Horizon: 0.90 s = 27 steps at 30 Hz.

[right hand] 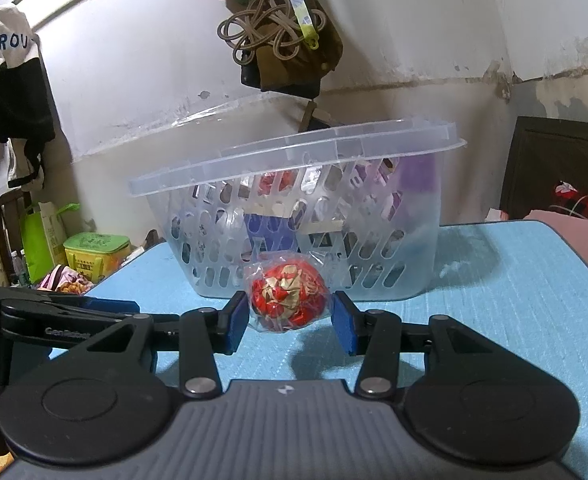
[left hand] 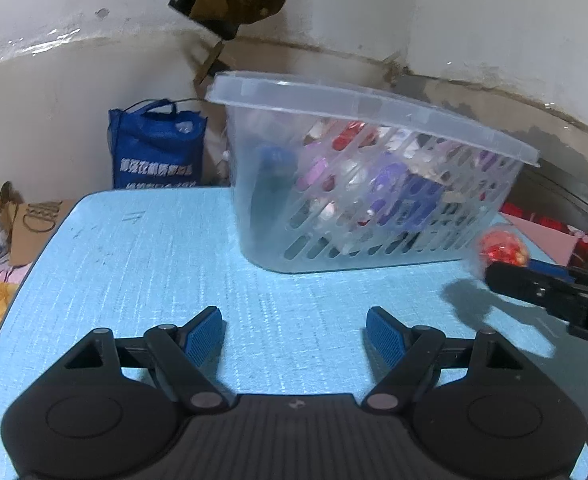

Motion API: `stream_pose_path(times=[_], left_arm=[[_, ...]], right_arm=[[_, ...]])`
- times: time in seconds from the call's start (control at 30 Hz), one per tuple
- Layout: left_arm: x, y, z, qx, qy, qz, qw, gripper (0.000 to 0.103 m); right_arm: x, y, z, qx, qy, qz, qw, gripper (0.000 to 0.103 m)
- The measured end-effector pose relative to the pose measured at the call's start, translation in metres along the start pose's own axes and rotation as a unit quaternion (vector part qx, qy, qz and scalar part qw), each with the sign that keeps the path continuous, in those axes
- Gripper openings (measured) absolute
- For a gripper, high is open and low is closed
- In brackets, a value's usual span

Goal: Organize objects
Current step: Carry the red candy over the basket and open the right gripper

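Note:
A clear slotted plastic basket (left hand: 445,236) (right hand: 421,240) stands on the light blue table (left hand: 166,264) (right hand: 513,292), holding several small items. My right gripper (right hand: 290,316) is shut on a red and gold wrapped ball in clear plastic (right hand: 288,296), held above the table just in front of the basket. In the left wrist view the ball (left hand: 501,246) and the right gripper (left hand: 497,270) show at the right edge, beside the basket. My left gripper (left hand: 295,336) is open and empty over the table, short of the basket.
A blue shopping bag (left hand: 156,148) stands behind the table's far left. A brown bag with cords (right hand: 282,40) hangs on the wall above the basket. A yellow box with green lid (right hand: 96,254) and green bag (right hand: 40,236) sit at the left beyond the table edge.

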State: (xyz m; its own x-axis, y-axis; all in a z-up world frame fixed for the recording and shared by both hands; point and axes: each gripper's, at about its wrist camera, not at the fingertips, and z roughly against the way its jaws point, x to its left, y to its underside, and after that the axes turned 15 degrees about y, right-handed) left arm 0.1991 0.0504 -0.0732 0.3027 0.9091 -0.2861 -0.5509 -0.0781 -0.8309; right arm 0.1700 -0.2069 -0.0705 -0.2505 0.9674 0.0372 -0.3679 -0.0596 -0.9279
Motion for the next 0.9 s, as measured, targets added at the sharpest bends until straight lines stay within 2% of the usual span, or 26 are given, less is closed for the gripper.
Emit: stream_pose_path(times=[0.13, 0.23, 0.37, 0.5, 0.63, 0.7, 0.73, 0.8, 0.9], left_arm=[[-0.001, 0.000, 0.002, -0.005, 0.000, -0.003, 1.0000, 0.082], [-0.001, -0.001, 0.011, -0.017, 0.003, -0.008, 0.9998, 0.082], [-0.009, -0.009, 0.043, -0.063, 0.047, 0.001, 0.9969, 0.080], [-0.031, -0.032, 0.074, -0.109, 0.063, -0.022, 0.9918, 0.080], [-0.047, -0.076, 0.082, -0.140, 0.060, -0.046, 0.9873, 0.080], [-0.052, -0.102, 0.073, -0.138, 0.052, -0.058, 0.9873, 0.078], [-0.053, -0.114, 0.066, -0.132, 0.040, -0.061, 0.9886, 0.074], [-0.053, -0.133, 0.047, -0.113, 0.018, -0.063, 0.9914, 0.058], [-0.046, -0.145, 0.021, -0.083, -0.001, -0.059, 0.9948, 0.056]], right_arm=[[-0.001, -0.001, 0.005, -0.014, -0.004, 0.000, 1.000, 0.049], [-0.006, -0.002, 0.012, -0.006, -0.002, -0.010, 1.000, 0.049], [-0.013, -0.010, 0.036, -0.023, 0.005, -0.007, 1.000, 0.049], [-0.021, -0.036, 0.058, -0.062, -0.015, -0.029, 0.998, 0.049], [-0.013, -0.087, 0.048, -0.091, -0.005, 0.001, 0.996, 0.049], [-0.009, -0.113, 0.030, -0.091, -0.003, 0.010, 0.996, 0.049], [-0.008, -0.123, 0.020, -0.093, 0.002, 0.013, 0.996, 0.049], [-0.004, -0.140, -0.005, -0.079, 0.024, 0.033, 0.996, 0.049], [-0.001, -0.146, -0.034, -0.062, 0.044, 0.046, 0.996, 0.052]])
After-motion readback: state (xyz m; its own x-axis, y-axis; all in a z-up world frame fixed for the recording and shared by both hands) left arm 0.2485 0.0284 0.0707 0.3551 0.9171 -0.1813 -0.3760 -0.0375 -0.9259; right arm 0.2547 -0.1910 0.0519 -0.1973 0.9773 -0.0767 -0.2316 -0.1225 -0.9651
